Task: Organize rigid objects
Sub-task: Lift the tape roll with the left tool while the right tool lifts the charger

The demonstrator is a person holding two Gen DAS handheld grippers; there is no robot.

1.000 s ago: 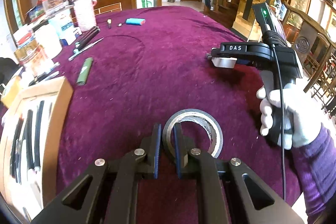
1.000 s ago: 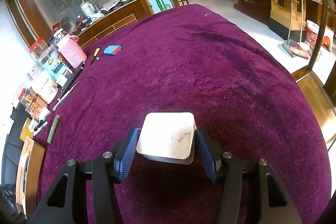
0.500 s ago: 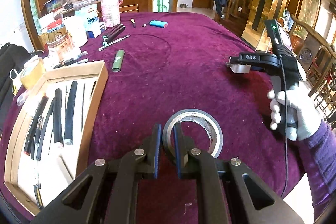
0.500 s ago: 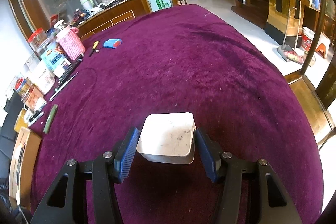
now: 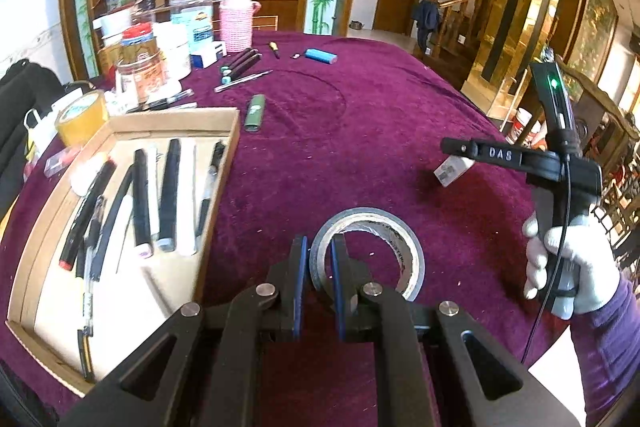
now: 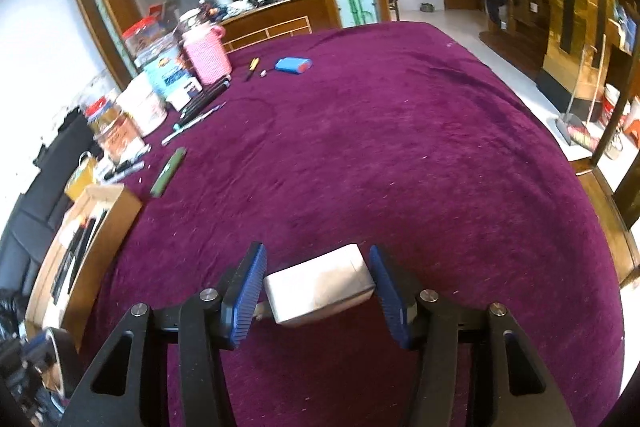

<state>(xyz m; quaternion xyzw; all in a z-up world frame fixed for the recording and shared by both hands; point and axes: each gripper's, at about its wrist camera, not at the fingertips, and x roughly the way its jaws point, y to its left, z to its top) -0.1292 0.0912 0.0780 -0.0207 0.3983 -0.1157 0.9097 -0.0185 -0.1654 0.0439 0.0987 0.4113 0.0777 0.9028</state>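
Clearly the left gripper (image 5: 320,259) is clamped narrow on the wall of a black tape roll (image 5: 370,251), low in the centre of the left wrist view. To its left lies an open cardboard tray (image 5: 224,163) holding pens and markers (image 5: 168,199) side by side. Beyond the tray, in the upper left, jars (image 5: 138,67), a pink cup (image 5: 237,27) and a yellow tape roll (image 5: 82,117) crowd the far edge of the bench (image 5: 380,115), with a green case (image 5: 255,113) and a blue box (image 5: 321,56) lying apart on the purple cloth. The middle of the cloth is open.

At right, a gloved hand (image 5: 572,267) carries the right gripper (image 6: 318,281); its jaws, which have just been closing a little, have a white box (image 6: 320,285) tilted between them. Whether both pads press it I cannot tell. The bench edge drops to the floor at far right.
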